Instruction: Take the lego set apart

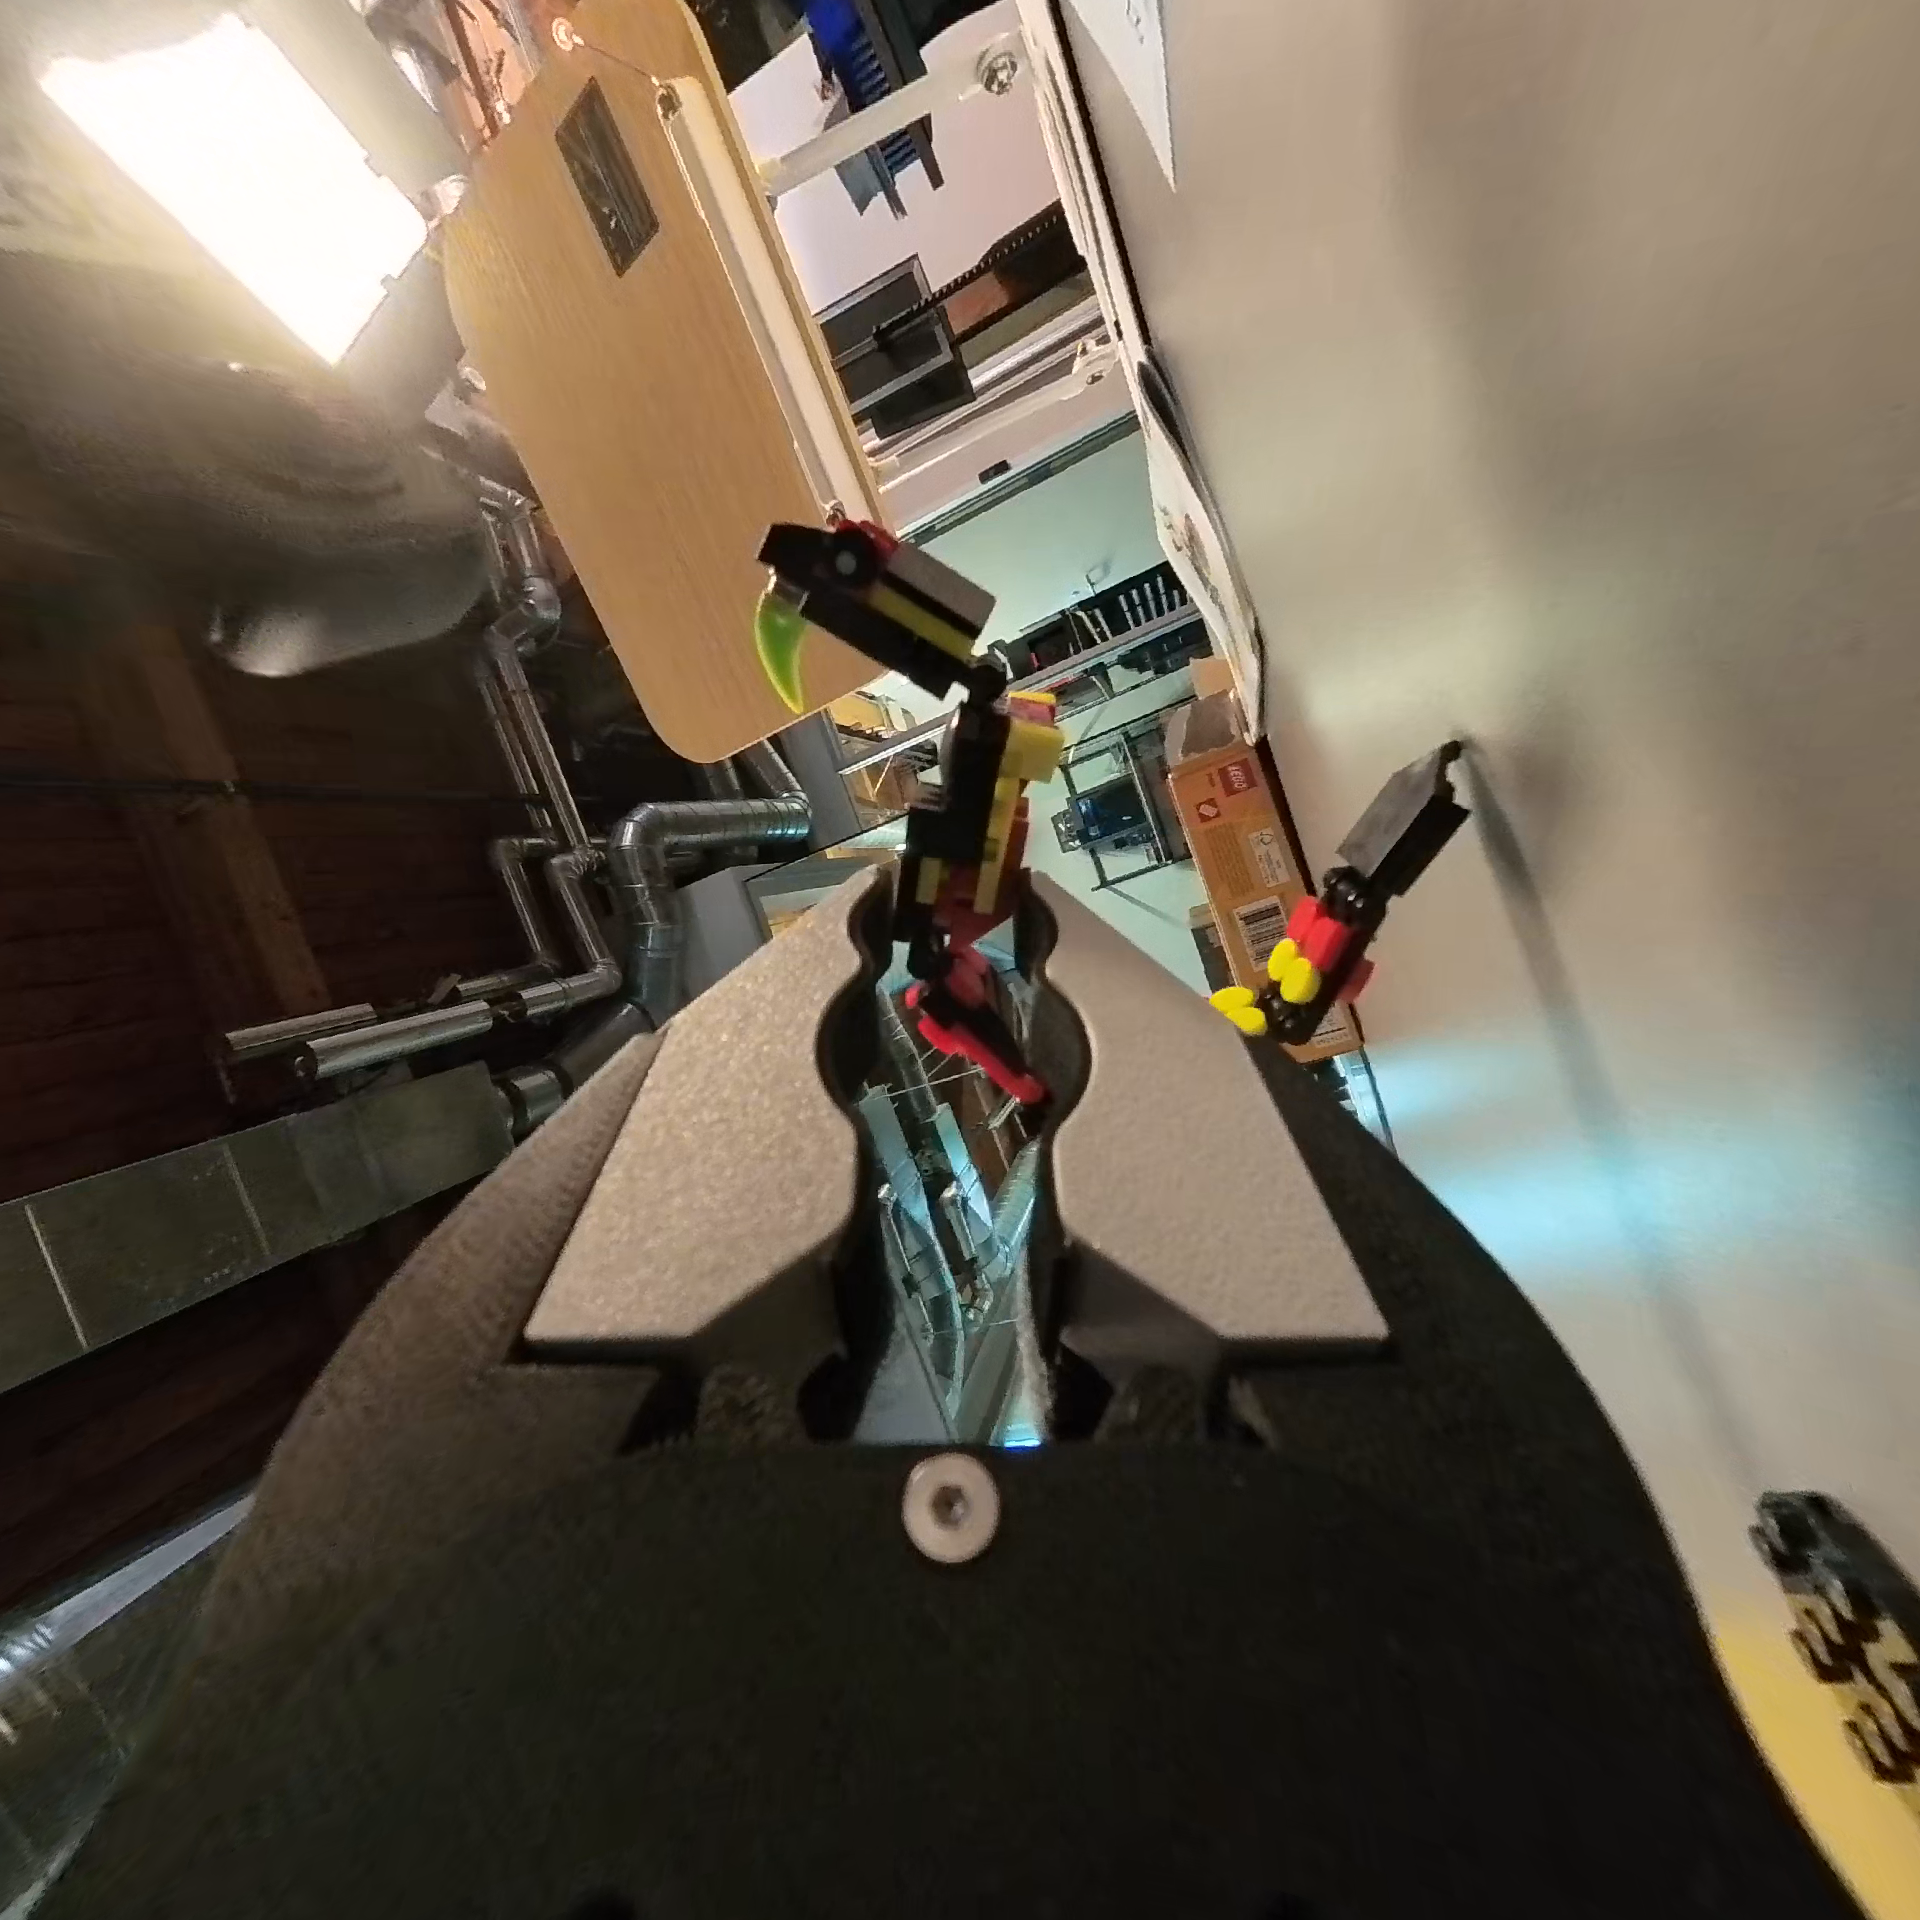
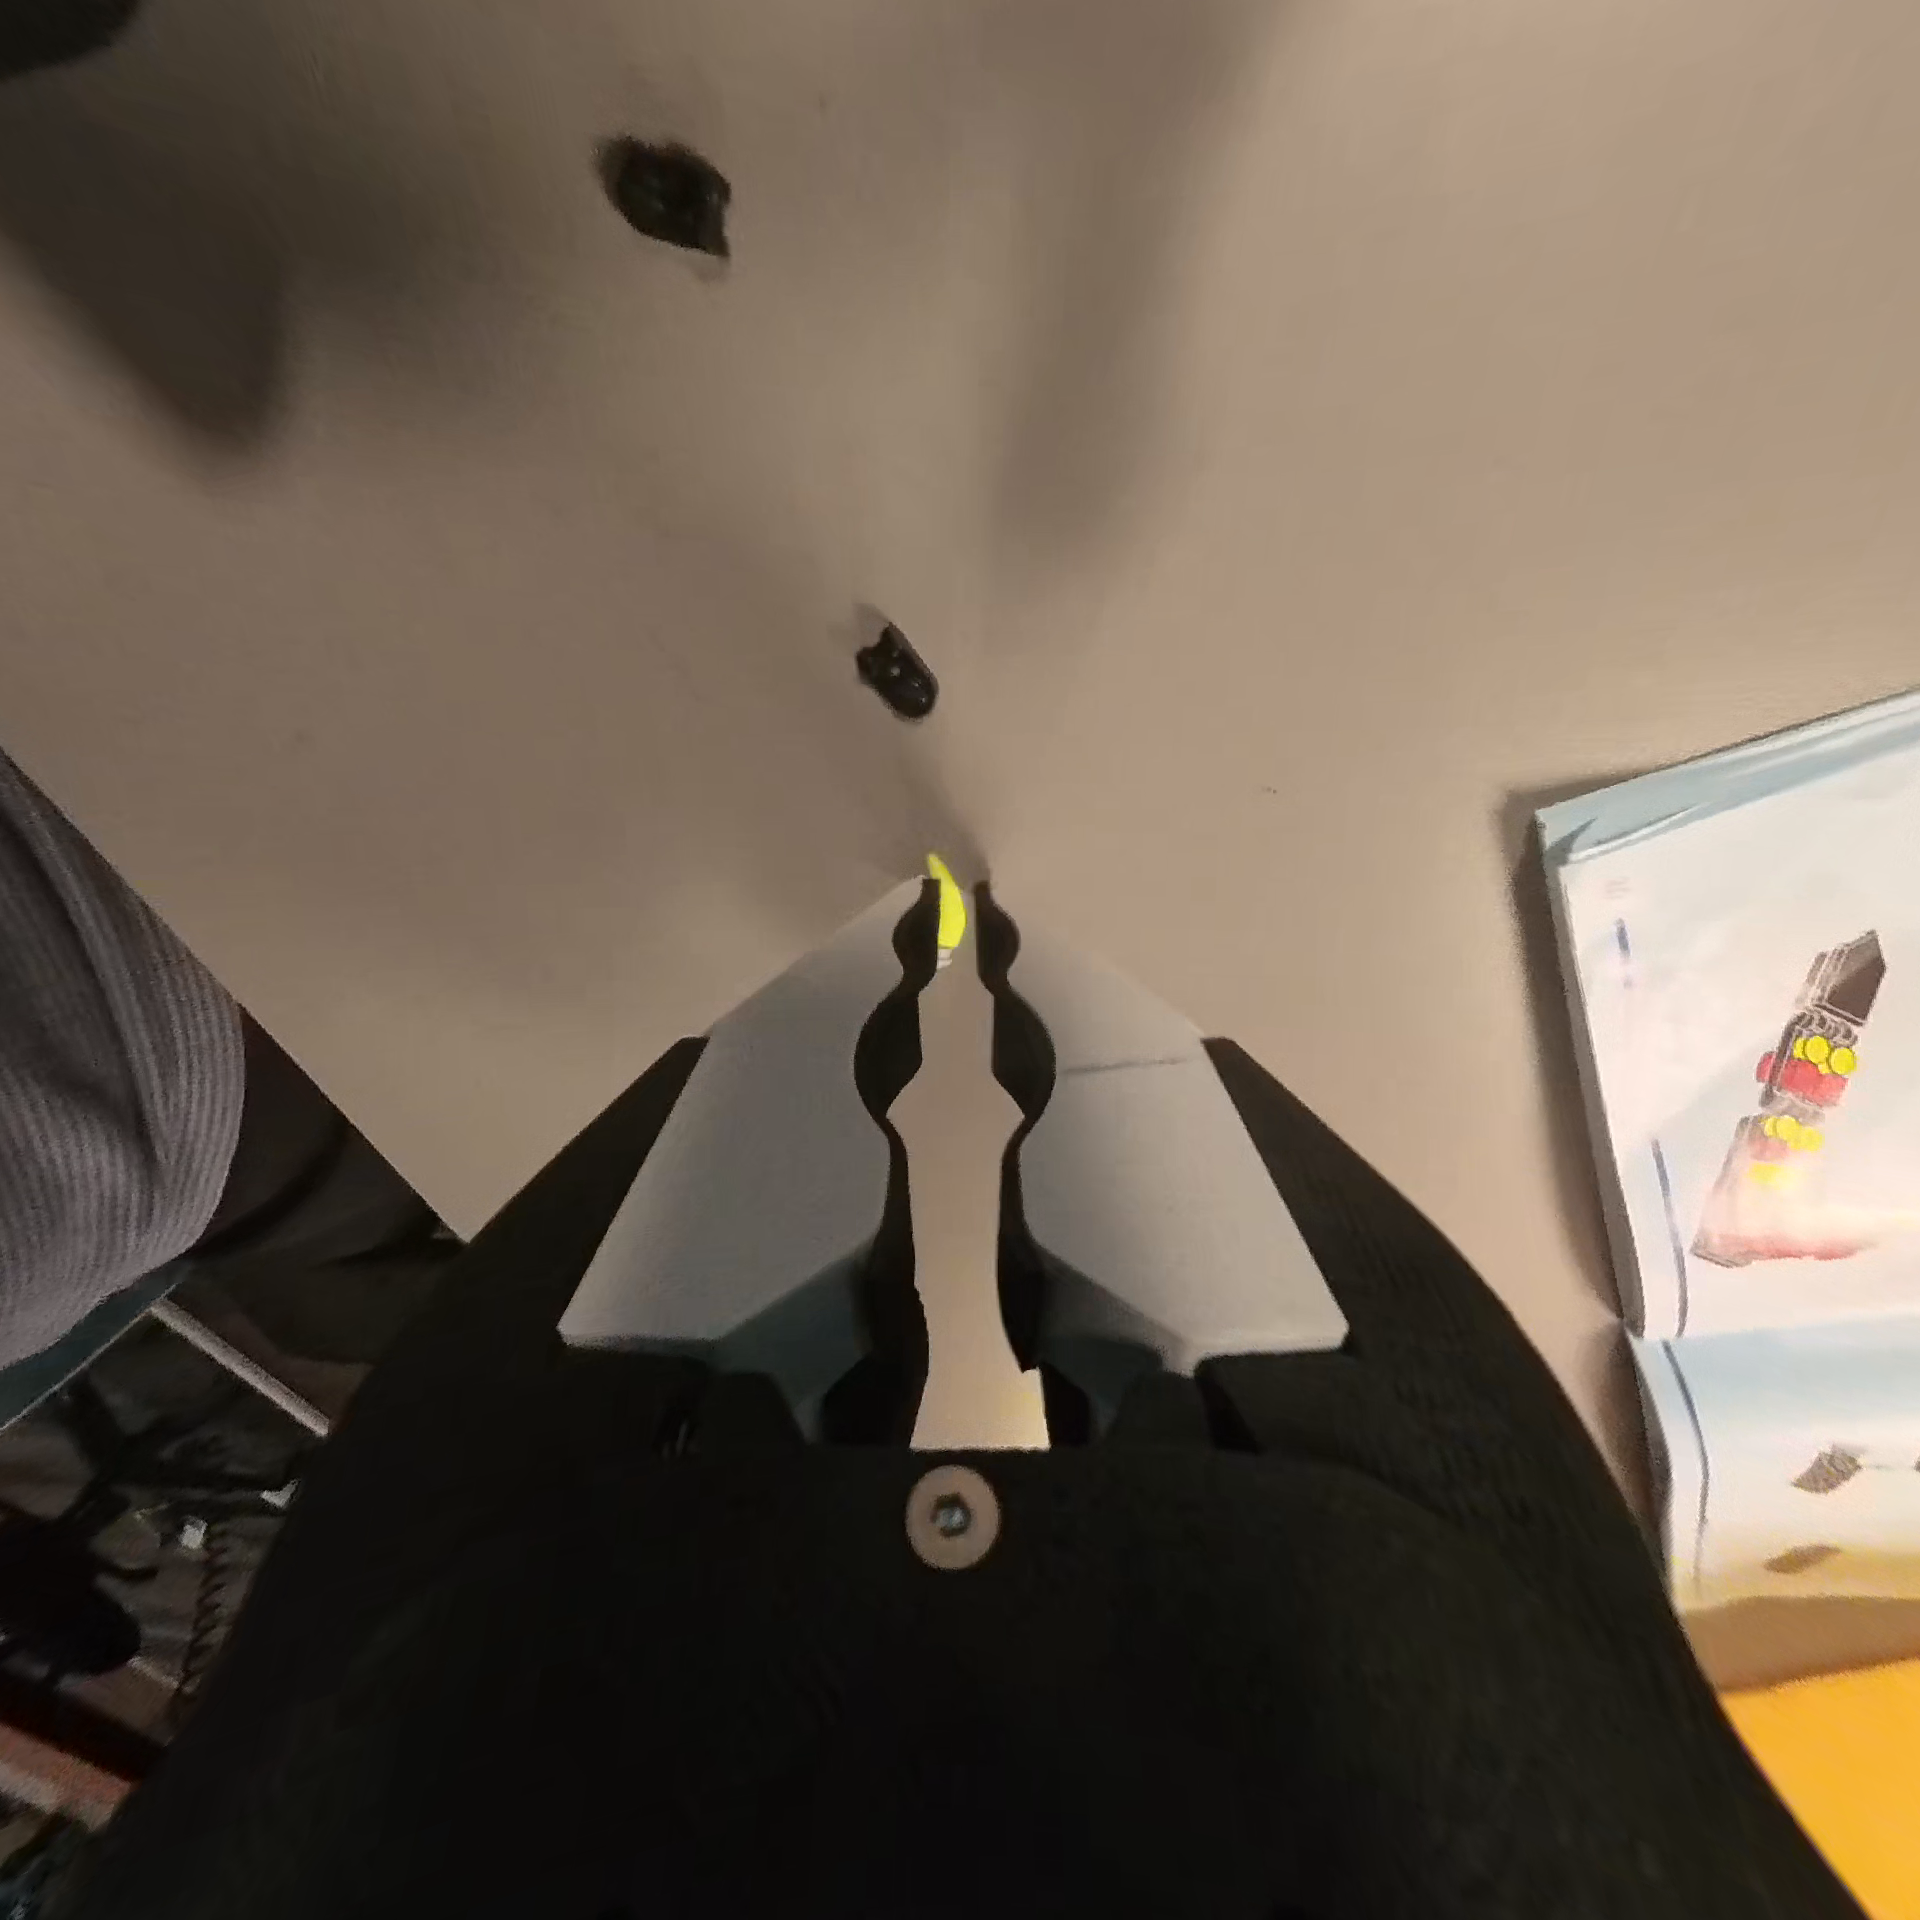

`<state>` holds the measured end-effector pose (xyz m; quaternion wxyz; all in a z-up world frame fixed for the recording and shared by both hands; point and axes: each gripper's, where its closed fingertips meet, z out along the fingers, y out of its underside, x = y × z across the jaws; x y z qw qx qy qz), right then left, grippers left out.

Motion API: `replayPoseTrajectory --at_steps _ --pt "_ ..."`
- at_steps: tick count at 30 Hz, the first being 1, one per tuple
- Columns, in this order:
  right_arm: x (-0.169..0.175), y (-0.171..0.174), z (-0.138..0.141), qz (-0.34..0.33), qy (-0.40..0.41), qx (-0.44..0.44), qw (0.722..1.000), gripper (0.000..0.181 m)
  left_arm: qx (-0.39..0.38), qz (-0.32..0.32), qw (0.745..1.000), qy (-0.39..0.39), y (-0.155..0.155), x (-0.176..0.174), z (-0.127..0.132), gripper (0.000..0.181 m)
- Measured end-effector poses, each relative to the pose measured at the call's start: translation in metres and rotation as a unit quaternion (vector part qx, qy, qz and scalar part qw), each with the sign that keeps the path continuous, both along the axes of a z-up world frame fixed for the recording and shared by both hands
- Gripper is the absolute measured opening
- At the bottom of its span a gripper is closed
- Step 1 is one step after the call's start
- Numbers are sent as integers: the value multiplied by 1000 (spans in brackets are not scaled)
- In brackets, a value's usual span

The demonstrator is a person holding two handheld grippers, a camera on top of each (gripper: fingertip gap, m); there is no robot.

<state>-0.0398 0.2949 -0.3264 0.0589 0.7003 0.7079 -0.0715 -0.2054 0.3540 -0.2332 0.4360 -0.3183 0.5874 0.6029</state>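
The left gripper [image 1: 956, 935] is clamped on the lego model [image 1: 971, 831] and holds it up off the white table [image 1: 1662, 520]. The right gripper [image 2: 951, 914] pinches a small yellow-green claw piece [image 2: 945, 909] low over the table. That piece looks ready to be set down, which calls for parting those fingers. A detached wing section [image 1: 1340, 925], two black bits [image 2: 894, 670] and an instruction booklet [image 2: 1766, 1143] lie nearby.

light wood-grain tabletop with black rectangular inset [image 1: 644, 416], silver metal ducts and pipes [image 1: 582, 914], brown cardboard box [image 1: 1242, 873], white table surface [image 2: 1143, 416], open illustrated instruction booklet [image 2: 1745, 1195], grey ribbed fabric sleeve [image 2: 94, 1060]
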Motion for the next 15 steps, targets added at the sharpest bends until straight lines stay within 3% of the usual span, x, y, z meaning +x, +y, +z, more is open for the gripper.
replayPoseTrajectory --at_steps 7,15 --pt "1 -2 -1 48 -30 90 994 7 0 1 1000 0 -1 -1 0 21" --pt "0 -5 0 47 5 86 995 0 -1 -3 1000 3 -3 2 -1 21"
